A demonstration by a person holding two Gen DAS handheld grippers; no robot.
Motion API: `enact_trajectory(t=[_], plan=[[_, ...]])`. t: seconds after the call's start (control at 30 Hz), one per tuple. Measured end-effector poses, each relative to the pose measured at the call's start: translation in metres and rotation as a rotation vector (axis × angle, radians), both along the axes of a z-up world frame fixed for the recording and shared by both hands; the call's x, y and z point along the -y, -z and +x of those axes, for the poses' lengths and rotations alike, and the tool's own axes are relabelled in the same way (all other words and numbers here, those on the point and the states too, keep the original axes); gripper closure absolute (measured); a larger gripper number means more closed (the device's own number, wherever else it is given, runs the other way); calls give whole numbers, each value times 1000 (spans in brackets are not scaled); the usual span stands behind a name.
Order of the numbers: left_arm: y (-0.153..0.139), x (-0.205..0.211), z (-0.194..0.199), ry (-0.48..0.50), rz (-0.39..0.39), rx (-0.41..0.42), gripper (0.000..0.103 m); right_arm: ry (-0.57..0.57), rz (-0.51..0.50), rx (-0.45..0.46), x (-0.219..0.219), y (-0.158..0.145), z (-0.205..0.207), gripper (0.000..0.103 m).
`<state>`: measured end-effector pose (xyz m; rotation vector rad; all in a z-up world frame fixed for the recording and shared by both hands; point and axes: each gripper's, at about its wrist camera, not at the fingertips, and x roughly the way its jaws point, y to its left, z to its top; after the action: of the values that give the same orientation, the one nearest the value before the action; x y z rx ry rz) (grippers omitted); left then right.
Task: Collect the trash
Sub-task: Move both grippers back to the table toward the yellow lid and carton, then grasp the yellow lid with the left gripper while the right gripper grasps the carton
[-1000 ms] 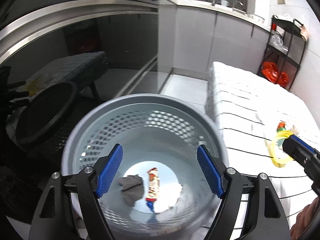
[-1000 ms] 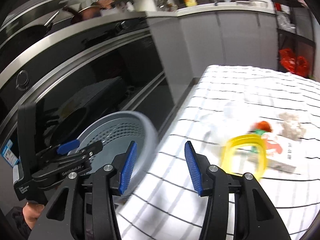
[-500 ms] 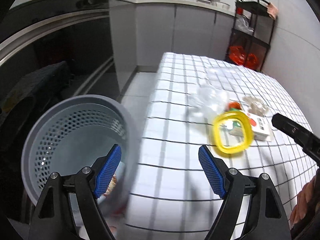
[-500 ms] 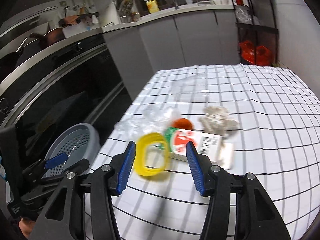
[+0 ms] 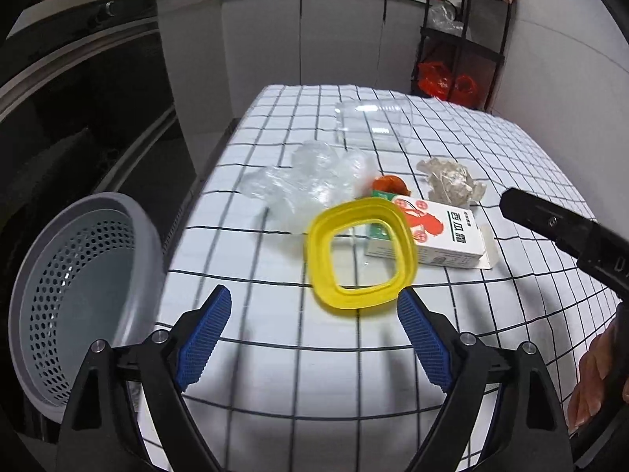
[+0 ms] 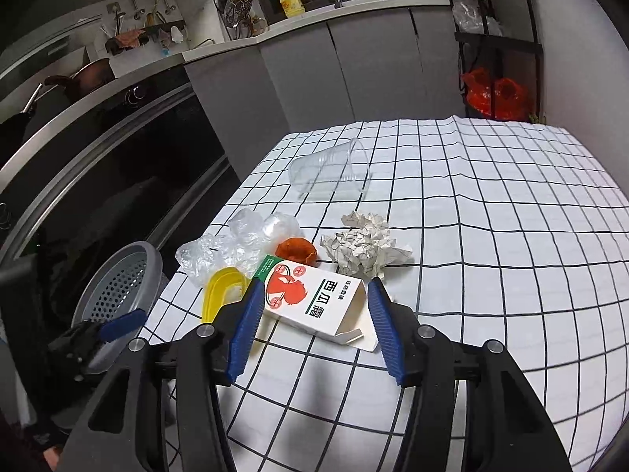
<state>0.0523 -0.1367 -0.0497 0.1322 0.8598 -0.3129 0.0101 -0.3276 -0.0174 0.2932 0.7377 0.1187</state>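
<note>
Carton (image 6: 314, 305) between spread right hand-held gripper (image 6: 312, 328) | left hand-held gripper (image 5: 312, 344) spread, empty

Bin (image 5: 78, 295) left of table (image 5: 491, 149) — ring (image 5: 361, 251) before box (image 5: 436, 236), cup (image 5: 369, 122) behind.

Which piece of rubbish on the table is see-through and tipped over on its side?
The clear plastic cup, lying on its side farthest back. The crumpled plastic wrap is also clear, but just a wad.
</note>
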Motion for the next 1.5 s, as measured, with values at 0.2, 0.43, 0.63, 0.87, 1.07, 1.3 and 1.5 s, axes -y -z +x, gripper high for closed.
enact_trajectory(t=[0.2,0.43,0.63,0.87,1.07,1.3,1.5], plan=[[10,22,3,21,15,-19,18,-27,2,-34,14,12,11,51],[23,29,18,-15,-22,-67,18,-17,55,-28,26,11,8,51],[28,31,31,-40,-34,-82,18,-19,47,-21,28,8,6,51],[21,29,33,-44,-34,-49,26,-86,10,-56,12,16,12,51],[20,30,31,-31,-8,-42,36,-112,0,-67,5,20,13,51],[13,22,26,-31,2,-27,36,-125,-7,-56,2,19,14,51],[1,11,16,-41,17,6,36,-155,-60,-41,-8,18,18,38]])
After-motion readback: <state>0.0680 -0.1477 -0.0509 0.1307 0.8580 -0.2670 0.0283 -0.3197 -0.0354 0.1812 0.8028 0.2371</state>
